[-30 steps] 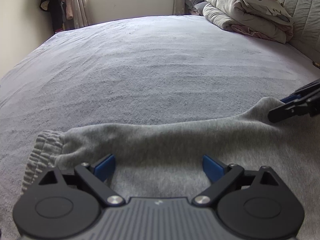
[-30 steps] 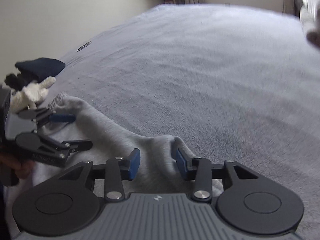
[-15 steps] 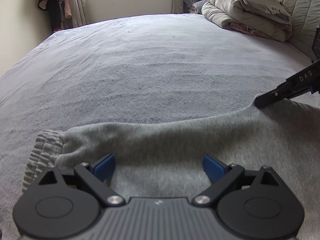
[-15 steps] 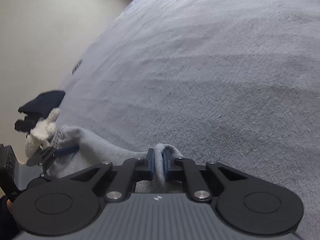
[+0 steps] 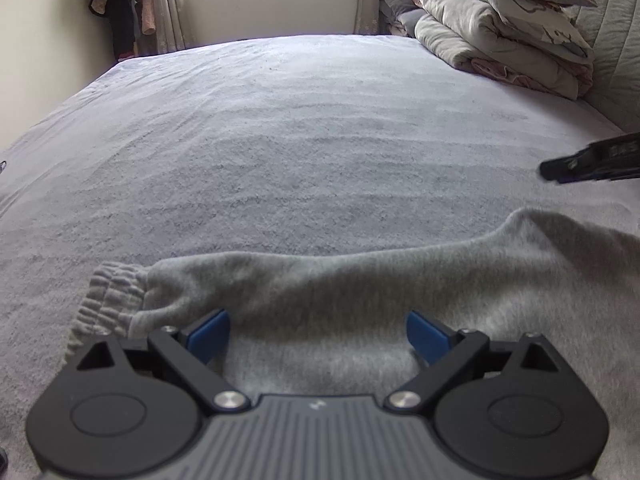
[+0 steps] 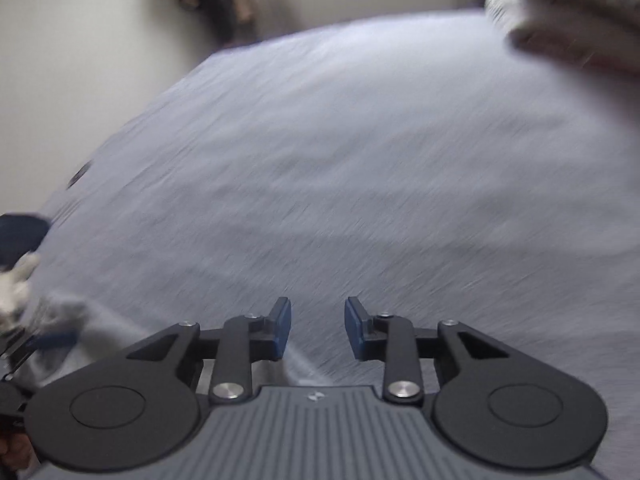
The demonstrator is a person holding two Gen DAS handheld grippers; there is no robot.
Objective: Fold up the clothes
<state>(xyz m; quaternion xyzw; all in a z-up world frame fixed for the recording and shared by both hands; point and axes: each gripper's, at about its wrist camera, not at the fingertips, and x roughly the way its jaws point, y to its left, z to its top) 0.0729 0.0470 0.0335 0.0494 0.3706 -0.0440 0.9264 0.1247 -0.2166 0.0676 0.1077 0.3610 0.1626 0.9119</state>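
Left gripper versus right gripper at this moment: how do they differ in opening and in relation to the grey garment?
The left gripper is spread wide, while the right gripper is open more narrowly. The left gripper's fingers straddle the grey garment near its ribbed cuff; the right gripper has only bedsheet between its fingers and, in the left wrist view, sits clear of the cloth. The right wrist view is motion-blurred; the left is sharp. Neither holds anything.

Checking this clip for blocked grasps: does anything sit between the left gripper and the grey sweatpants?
Nothing visible does. The left gripper is open right over the grey sweatpants, with only fabric between its fingers. The right gripper is off to the side above the bed, also open and empty.
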